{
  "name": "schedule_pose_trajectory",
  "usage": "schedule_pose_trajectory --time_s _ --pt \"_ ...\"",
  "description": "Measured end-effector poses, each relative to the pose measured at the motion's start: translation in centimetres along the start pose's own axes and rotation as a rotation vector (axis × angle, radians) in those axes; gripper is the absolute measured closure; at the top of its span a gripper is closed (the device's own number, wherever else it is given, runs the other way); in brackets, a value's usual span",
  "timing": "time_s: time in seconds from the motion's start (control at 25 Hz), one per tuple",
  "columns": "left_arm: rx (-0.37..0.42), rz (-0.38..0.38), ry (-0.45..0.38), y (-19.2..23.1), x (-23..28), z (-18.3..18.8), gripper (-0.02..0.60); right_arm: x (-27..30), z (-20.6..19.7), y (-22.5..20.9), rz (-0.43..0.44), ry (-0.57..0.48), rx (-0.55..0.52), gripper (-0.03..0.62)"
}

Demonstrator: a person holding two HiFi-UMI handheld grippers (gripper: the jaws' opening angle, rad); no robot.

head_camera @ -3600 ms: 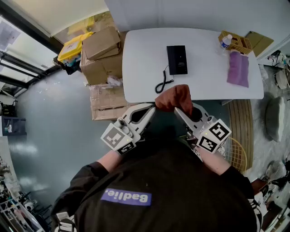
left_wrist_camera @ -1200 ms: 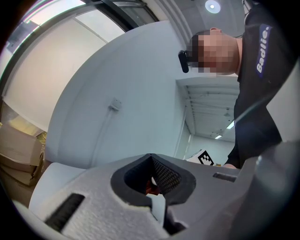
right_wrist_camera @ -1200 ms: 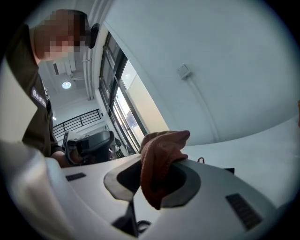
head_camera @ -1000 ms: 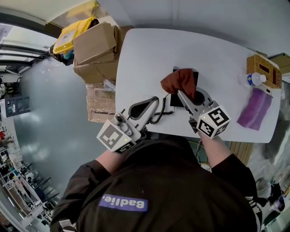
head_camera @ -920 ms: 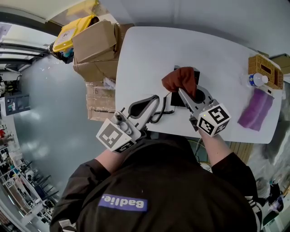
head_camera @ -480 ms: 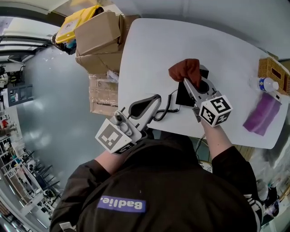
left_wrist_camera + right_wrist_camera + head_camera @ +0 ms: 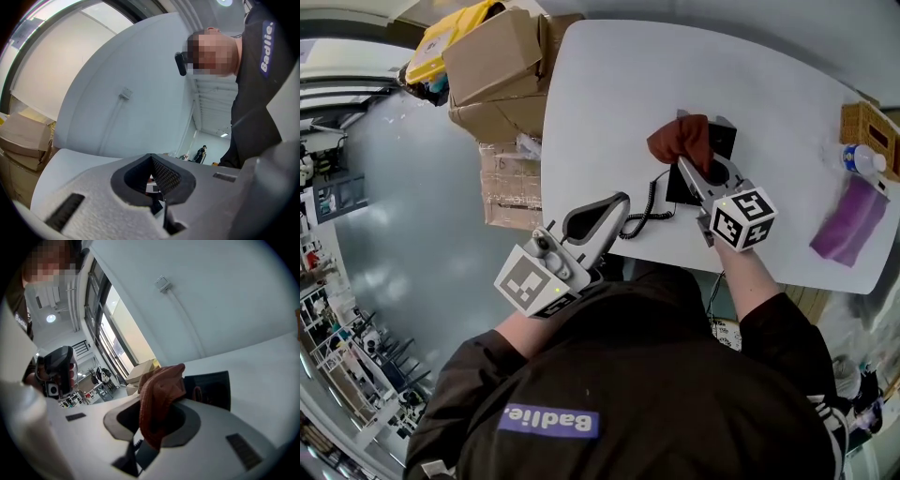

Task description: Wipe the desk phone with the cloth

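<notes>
Your right gripper [image 7: 682, 169] clamps the crumpled rust-brown cloth [image 7: 678, 139]. The flat black desk phone [image 7: 722, 139] lies just beneath its tips, long axis roughly ahead. Your left gripper [image 7: 617, 201], jaws together and empty, sits farther off.

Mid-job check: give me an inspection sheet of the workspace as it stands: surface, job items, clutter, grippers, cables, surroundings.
Surface: white table, rounded corners.
Job's things: black desk phone towards the table's near edge; rust-red cloth bunched over its left part.
Clutter: wicker basket, bottle and purple cloth at the table's right end, apart from the phone.
Grippers: right gripper shut on the rust-red cloth, over the phone; left gripper shut, empty, at the near edge.
Cables: coiled cord lying left of the phone, close to the left gripper's tip.
Surroundings: cardboard boxes stacked on the floor left of the table.
</notes>
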State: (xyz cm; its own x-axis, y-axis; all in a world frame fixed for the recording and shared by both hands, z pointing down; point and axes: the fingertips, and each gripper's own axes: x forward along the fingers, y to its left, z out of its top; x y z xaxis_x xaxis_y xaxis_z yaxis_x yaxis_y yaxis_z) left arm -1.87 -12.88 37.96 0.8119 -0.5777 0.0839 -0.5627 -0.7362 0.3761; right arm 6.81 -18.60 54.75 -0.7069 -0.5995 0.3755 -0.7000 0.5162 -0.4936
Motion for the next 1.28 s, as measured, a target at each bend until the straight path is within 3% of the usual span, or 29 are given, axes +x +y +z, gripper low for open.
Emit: schedule_pose_trajectory --time_s 0.96,1.12,1.28 --pt "0.027 -0.165 0.069 -4.6 -3.4 -1.5 0.575 -4.3 -11.4 3.8 -0.092 0.087 0.112 0.500" --pt "0.058 -0.163 0.079 -4.5 -2.9 -1.6 0.575 -4.9 -11.7 4.3 -0.082 0.111 0.121 0.500" --pt "0.069 -0.159 0.053 -4.6 -1.7 -0.7 0.575 -5.7 -9.1 3.6 -0.072 0.082 0.108 0.500"
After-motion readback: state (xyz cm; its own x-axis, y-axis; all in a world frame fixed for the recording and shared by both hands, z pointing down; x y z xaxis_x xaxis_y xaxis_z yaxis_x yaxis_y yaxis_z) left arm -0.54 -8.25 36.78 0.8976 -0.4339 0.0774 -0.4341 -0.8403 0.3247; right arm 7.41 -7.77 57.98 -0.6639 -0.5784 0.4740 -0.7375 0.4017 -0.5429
